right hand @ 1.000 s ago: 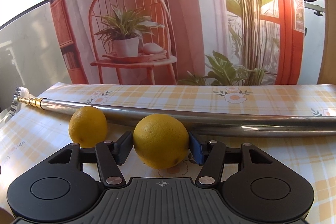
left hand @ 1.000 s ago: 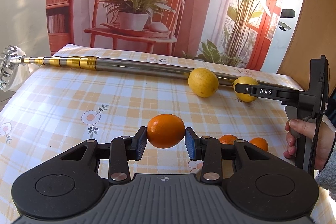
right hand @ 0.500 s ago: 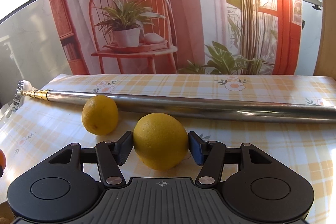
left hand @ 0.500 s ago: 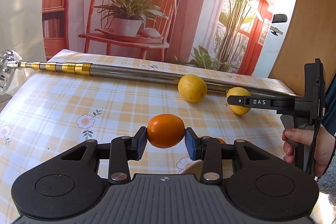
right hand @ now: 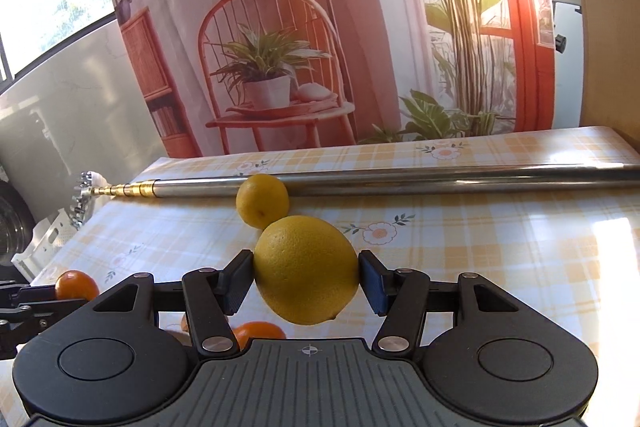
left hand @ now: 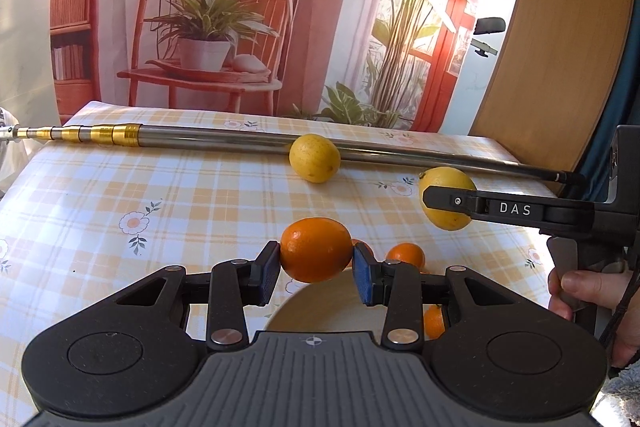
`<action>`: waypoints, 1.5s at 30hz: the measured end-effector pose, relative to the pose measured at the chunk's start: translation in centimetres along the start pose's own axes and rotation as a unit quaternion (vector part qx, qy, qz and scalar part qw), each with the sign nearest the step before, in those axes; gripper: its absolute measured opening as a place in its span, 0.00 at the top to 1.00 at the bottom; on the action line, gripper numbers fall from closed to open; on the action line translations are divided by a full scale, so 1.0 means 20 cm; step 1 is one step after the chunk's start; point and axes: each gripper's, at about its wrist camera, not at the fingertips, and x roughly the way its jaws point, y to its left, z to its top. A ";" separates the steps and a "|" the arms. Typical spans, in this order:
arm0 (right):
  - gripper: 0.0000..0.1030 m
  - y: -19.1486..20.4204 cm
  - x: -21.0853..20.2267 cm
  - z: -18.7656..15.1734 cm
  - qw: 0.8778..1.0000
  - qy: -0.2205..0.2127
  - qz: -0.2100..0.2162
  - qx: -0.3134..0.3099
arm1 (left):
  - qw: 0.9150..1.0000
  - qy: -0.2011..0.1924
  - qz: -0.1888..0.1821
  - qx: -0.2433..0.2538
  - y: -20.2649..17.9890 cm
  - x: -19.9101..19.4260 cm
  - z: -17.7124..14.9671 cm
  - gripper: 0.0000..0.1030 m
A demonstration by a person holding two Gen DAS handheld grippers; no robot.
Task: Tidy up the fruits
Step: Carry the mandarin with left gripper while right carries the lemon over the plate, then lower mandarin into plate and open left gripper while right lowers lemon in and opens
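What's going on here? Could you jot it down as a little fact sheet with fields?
Setting: table with a yellow checked flowered cloth
Left gripper: shut on an orange, held above the table
Right gripper: shut on a lemon, also lifted
Person: a hand grips the right gripper's handle
Loose fruit: second lemon lying against a metal pole; small oranges near a pale round surface, what it is unclear
Backdrop: printed chair-and-plants scene
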 end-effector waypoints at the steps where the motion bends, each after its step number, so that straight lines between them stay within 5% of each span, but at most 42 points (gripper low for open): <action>1: 0.49 0.01 -0.03 -0.01 1.000 -0.003 0.003 0.006 | 1.000 0.001 -0.001 0.002 -0.01 -0.01 -0.01 0.60; 7: 0.49 0.04 -0.20 -0.10 0.999 -0.022 0.019 0.038 | 1.000 0.010 -0.006 0.009 -0.04 -0.06 -0.05 0.60; 17: 0.49 0.16 -0.36 -0.23 0.999 -0.033 0.017 0.001 | 0.999 0.038 -0.010 0.019 -0.04 -0.10 -0.14 0.60; 45: 0.49 0.19 -0.41 -0.24 0.999 -0.027 0.033 -0.004 | 0.997 0.060 -0.043 0.023 -0.03 -0.04 -0.11 0.60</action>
